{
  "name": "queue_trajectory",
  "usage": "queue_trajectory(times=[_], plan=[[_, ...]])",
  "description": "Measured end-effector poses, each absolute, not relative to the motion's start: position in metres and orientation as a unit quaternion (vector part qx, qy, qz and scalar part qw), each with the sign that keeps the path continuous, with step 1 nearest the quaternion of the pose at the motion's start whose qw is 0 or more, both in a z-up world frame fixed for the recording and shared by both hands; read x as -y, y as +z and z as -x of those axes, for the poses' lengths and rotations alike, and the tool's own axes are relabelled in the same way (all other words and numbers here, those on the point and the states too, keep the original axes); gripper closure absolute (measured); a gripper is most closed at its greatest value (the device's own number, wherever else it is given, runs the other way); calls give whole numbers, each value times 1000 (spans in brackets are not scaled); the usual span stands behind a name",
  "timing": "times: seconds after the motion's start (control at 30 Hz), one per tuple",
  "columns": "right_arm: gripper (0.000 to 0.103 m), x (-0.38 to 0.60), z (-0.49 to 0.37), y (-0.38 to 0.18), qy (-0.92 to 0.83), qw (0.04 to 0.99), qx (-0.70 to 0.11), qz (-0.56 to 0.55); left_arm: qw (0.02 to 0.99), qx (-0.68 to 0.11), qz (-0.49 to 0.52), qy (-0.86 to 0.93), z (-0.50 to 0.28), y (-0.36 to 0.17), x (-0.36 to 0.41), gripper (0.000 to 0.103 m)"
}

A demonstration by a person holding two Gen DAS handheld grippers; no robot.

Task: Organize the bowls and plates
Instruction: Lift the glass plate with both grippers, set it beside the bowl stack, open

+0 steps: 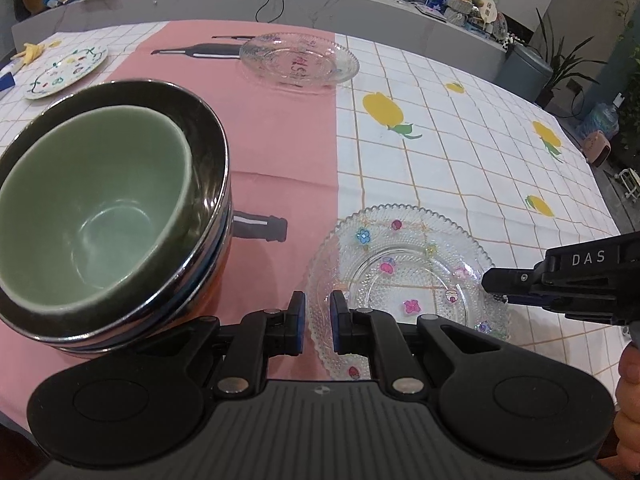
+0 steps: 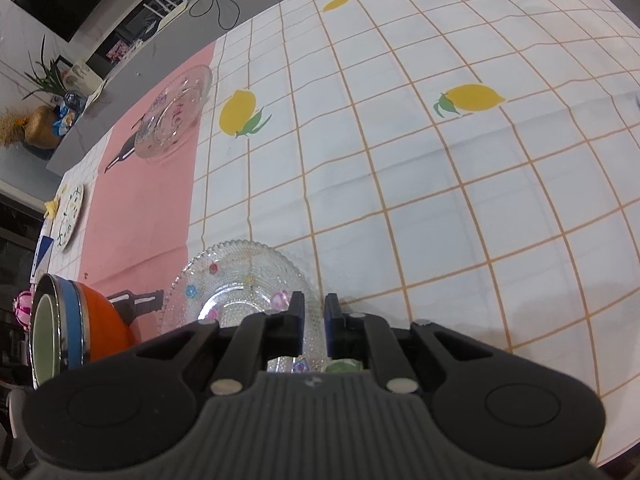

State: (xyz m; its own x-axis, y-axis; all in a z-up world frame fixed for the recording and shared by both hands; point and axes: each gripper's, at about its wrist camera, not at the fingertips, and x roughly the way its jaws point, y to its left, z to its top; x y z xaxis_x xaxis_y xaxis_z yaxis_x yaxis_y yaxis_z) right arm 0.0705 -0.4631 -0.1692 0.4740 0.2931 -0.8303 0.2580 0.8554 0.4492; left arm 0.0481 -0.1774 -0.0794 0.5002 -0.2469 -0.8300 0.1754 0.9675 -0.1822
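Checked cloth with yellow lemons and a pink panel covers the table where the dishes stand. Nearest, the left gripper hovers at the near rim of the studded glass plate, its blue pads a little apart with the rim between them, and it is not clear if they touch the glass. At the right edge of the same plate the right gripper has its fingers on both sides of the rim; they stand close together, but the views do not show if they already pinch. This plate is probably light, stiff and fragile, and the glass is slippery, so the scalloped rim is the place to hold, with both pads well over the edge. Beside it on the left, the green bowl sits inside the steel-rimmed orange bowl; this pair looks heavier. Farther back on the pink panel lies the clear glass plate, well apart. Farthest left rests the painted plate, also alone
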Motion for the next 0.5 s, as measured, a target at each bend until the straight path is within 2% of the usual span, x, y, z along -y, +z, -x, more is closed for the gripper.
queue_trajectory(times=[0.1, 0.2, 0.27, 0.33, 0.4, 0.5], plan=[[95, 461, -71, -169, 12, 817, -513, -263, 866, -484, 32, -122, -47, -79, 178, 89], [91, 461, -71, -168, 12, 817, -513, -264, 866, -483, 30, -126, -47, -79, 181, 83], [87, 460, -71, -167, 12, 818, -513, -261, 865, -483, 35, -132, -47, -79, 180, 80], [75, 457, -70, -164, 16, 821, -508, -261, 865, -482, 38, -133, -47, -78, 179, 80], [67, 455, -68, -160, 17, 824, -502, -262, 865, -480, 43, -136, -45, -76, 178, 77], [66, 449, -69, -157, 14, 829, -502, -247, 866, -477, 44, -141, -42, -72, 177, 72]])
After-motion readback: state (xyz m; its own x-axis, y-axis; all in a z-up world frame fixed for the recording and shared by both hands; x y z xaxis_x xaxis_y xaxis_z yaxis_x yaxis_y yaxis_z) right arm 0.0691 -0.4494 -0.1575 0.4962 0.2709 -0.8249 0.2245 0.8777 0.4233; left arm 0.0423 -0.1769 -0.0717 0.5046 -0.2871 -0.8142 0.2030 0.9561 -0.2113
